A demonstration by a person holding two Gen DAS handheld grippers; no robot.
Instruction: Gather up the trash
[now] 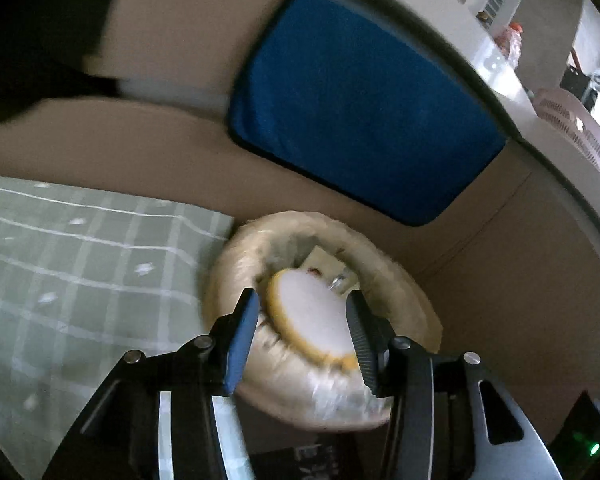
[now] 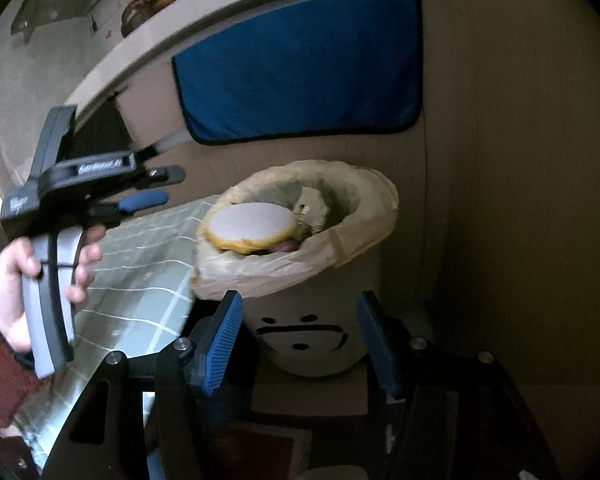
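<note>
A white bin with a drawn face [image 2: 312, 344] stands beside the bed, lined with a yellowish plastic bag [image 2: 340, 240] [image 1: 300, 384]. On top of the trash in it lies a round white disc with a yellow rim [image 2: 248, 224] [image 1: 312, 316], tilted against the bag's near edge. Behind the disc are a carton scrap [image 1: 324, 264] and something pink [image 2: 286, 246]. My left gripper [image 1: 302, 304] [image 2: 160, 186] hangs open just left of the bin's mouth, its pads clear of the disc. My right gripper [image 2: 300, 340] is open and holds nothing, in front of the bin.
A green checked bedcover [image 1: 80, 260] [image 2: 140, 272] runs up to the bin's left side. A blue cloth [image 1: 360, 112] [image 2: 300, 68] hangs on the cardboard wall [image 1: 520, 280] behind. A person's hand [image 2: 12, 280] in a red sleeve holds the left gripper. A pink-white fan [image 1: 580, 132] sits on the ledge.
</note>
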